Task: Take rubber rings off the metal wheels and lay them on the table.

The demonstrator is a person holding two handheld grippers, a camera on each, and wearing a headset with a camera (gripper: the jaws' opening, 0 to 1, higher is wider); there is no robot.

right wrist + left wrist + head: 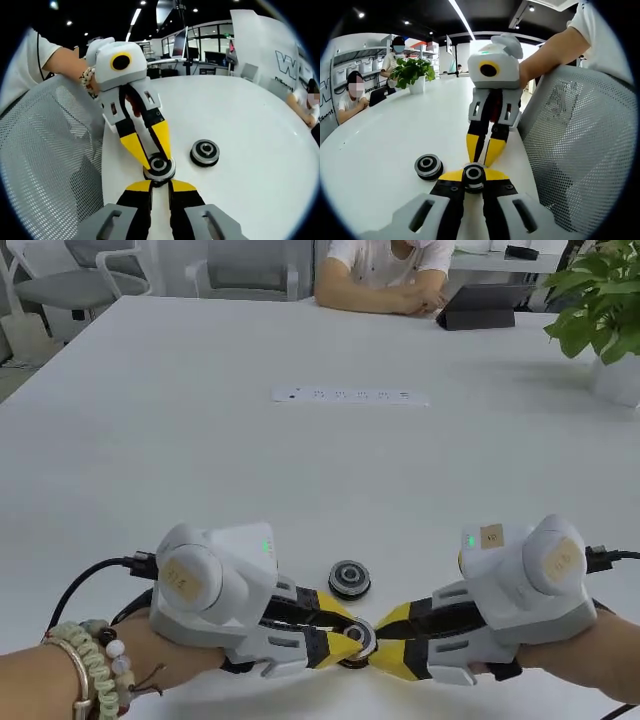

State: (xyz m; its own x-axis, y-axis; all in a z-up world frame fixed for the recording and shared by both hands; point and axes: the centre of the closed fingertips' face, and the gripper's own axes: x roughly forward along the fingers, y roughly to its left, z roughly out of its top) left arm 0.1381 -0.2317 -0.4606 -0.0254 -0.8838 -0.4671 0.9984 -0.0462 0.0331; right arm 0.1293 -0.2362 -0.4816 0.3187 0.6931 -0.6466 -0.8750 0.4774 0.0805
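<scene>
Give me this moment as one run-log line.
left claw: shut on wheel | right claw: tips at same wheel's rim, grip unclear | second wheel: flat on table, untouched

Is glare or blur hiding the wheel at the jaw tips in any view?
No. Head view: soft even light, wheel small but unblurred. Left gripper view: wheel crisp, fisheye bends the table edge. Right gripper view: wheel crisp, ceiling lights glare only overhead.

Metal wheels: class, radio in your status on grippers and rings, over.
Left gripper shut on small black-and-silver metal wheel; right gripper tips at it, grip unclear. Second ringed wheel free on white table. White power strip well beyond.
</scene>
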